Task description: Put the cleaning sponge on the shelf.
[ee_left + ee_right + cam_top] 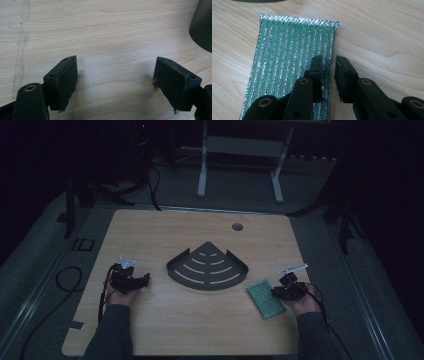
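Sponge (292,60) edge sits between right claw (329,65) jaws (nearly closed); left claw (115,80) wide over bare table (105,37).

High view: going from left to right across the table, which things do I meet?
Left hand-held gripper → dark corner shelf → green scouring pad → right hand-held gripper, which is at the pad's right edge.

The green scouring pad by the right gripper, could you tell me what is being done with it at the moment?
A person is working the right gripper onto the long edge of the green scouring pad, which lies flat on the wooden table. Its jaws stand nearly closed astride that edge, with a narrow gap left. The left gripper rests open over bare wood, holding nothing. A dark fan-shaped slotted rack sits between the two hands, apart from the pad.
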Demonstrator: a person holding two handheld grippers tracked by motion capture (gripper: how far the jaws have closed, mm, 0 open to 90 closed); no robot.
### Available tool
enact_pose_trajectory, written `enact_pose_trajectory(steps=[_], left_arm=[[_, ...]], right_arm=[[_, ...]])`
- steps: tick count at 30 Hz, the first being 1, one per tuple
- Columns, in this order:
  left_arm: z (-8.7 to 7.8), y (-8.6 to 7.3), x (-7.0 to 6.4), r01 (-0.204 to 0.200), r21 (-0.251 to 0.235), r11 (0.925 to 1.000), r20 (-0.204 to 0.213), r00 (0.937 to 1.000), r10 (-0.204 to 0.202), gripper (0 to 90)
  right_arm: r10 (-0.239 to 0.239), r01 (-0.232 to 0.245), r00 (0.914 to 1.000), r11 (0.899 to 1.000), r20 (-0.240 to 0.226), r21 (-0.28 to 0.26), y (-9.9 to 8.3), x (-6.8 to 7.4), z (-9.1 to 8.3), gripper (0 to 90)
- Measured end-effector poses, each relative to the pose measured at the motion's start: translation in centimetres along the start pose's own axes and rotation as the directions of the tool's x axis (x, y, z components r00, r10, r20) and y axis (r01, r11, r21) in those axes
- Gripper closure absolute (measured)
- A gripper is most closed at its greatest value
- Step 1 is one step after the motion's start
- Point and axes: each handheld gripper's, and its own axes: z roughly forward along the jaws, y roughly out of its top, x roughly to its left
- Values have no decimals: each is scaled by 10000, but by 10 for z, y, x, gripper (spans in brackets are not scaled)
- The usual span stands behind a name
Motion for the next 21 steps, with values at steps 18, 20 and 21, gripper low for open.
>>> enact_pose_trajectory(steps=[18,20,21], left_arm=[[0,0,0,2,-5,10000,-1,10000,-2,202],[0,0,0,-1,-5,10000,0,10000,1,202],[0,0,0,3,-10,10000,-1,10000,-3,202]], right_arm=[[1155,-1080,9869,9916,-1124,706,5,-17,6,762],[1332,-1245,9835,9893,-1222,762,5,-19,7,748],[1392,-1297,9819,9884,-1283,793,5,-20,7,748]])
